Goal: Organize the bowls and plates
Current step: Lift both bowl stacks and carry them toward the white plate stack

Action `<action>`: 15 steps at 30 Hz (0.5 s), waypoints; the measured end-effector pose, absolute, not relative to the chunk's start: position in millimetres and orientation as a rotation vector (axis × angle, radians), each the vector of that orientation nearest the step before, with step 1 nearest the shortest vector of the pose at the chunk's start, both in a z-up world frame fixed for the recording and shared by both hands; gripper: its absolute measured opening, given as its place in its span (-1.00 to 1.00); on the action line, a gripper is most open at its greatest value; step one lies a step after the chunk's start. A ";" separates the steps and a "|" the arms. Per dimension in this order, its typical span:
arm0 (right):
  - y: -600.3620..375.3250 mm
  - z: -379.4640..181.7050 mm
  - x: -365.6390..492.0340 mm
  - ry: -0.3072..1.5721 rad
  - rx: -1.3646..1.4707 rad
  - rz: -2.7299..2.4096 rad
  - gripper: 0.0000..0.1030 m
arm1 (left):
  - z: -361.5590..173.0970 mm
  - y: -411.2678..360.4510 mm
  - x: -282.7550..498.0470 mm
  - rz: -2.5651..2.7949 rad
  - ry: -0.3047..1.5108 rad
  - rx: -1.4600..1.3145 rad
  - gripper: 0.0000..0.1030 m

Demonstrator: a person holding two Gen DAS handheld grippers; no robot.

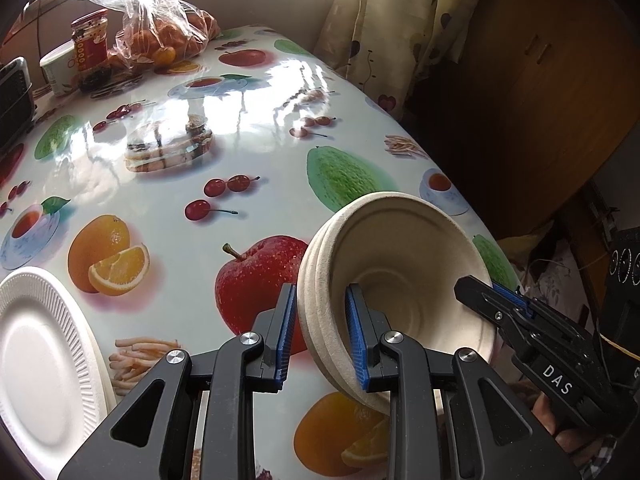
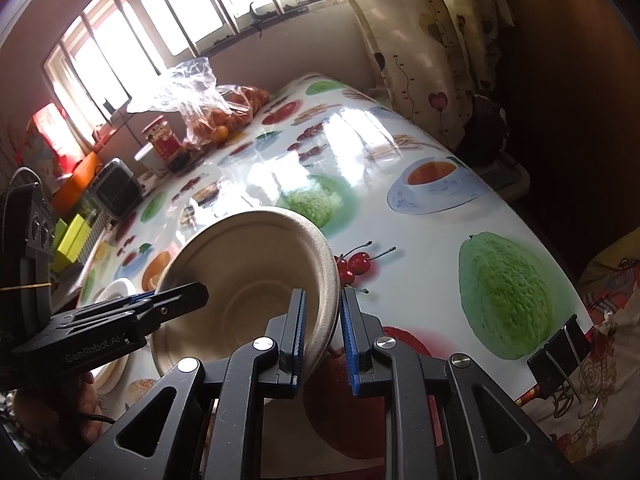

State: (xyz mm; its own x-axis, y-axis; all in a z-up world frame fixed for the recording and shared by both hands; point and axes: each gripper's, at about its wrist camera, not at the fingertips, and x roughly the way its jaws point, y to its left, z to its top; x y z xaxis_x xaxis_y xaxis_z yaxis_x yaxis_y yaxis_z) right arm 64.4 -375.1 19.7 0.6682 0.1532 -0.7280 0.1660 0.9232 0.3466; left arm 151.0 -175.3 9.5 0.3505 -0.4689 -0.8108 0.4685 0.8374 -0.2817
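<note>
Both tools grip the same stack of beige pulp bowls (image 1: 400,280), held tilted above the near edge of the tabletop (image 1: 248,160), its opening turned toward the cameras. The left tool (image 1: 320,340) has its jaws nearly closed on the stack's left rim: one blue pad lies against the outside wall, the other inside the top bowl. From the left wrist view at least 3 nested rims show at that edge (the exact count is hard to tell). The right tool (image 2: 322,340) is pinched almost closed on the opposite rim, again with one pad inside and one outside.

A white ribbed paper plate (image 1: 44,360) lies flat on the tabletop at the near left, well apart from the bowls. The tabletop wears a glossy cloth printed with fruit and teacups. At its far end stand a red-labelled jar (image 1: 90,44), a white cup (image 1: 58,66) just beside it, and a clear plastic bag of oranges (image 1: 160,36). A patterned curtain (image 1: 384,28) hangs at the far right, and a black binder clip (image 2: 560,348) grips the cloth's right edge.
</note>
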 end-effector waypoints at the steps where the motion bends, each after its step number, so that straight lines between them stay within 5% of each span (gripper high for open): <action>1: -374.5 19.8 64.1 0.845 0.405 -0.008 -0.68 | 9.5 -175.3 150.7 -0.607 1.051 0.001 -0.50; 15: -373.8 23.8 62.8 0.842 0.405 -0.025 -0.74 | 13.5 -173.2 148.5 -0.602 1.042 -0.011 -0.56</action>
